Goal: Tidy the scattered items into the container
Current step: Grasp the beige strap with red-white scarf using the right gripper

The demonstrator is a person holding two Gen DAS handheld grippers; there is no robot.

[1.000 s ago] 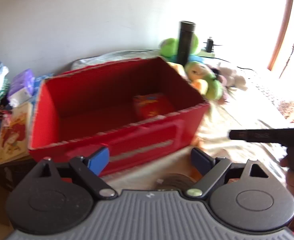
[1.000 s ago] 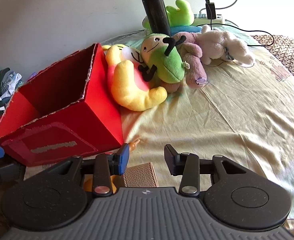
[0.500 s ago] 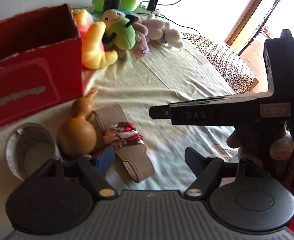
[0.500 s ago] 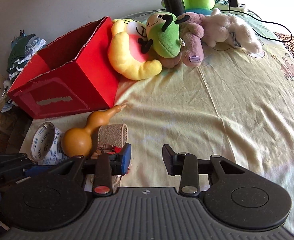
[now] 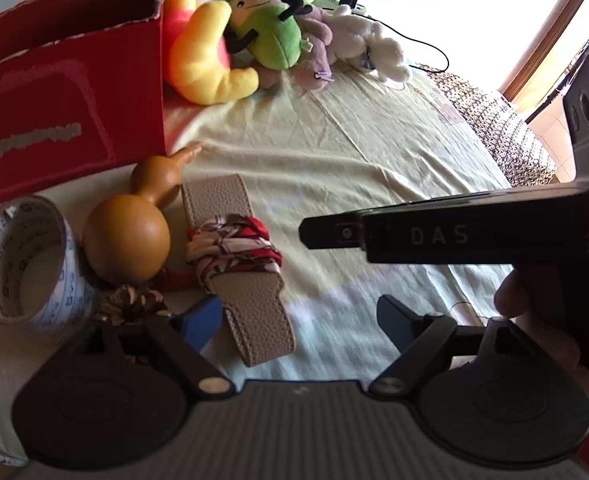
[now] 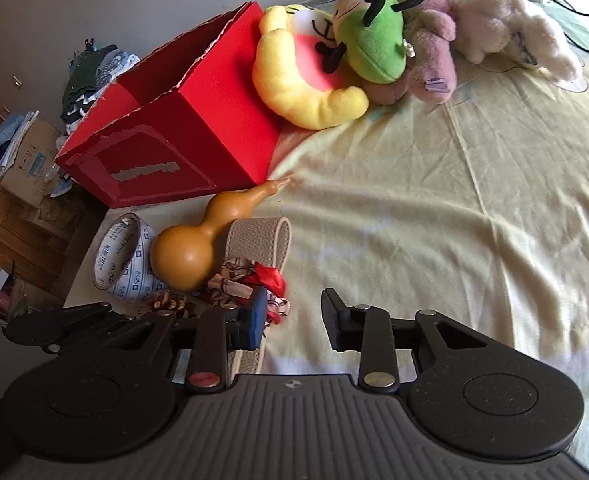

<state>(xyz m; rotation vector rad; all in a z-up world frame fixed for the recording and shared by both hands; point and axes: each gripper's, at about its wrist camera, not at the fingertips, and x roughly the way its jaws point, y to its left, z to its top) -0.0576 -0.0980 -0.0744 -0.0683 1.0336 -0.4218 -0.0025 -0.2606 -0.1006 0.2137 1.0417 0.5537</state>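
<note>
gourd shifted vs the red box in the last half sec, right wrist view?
No. The gourd lies where it did, its stem tip by the red box's near corner; only the camera has come closer.

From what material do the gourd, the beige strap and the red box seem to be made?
Gourd: probably a dried natural gourd, maybe varnished; smooth tan skin with soft highlights. Beige strap: leather or imitation leather; pebbled grain and stitched edges, with a printed fabric scarf tied around it. Red box: cardboard with a glossy red face; torn pale upper edges and a peeled patch.
</note>
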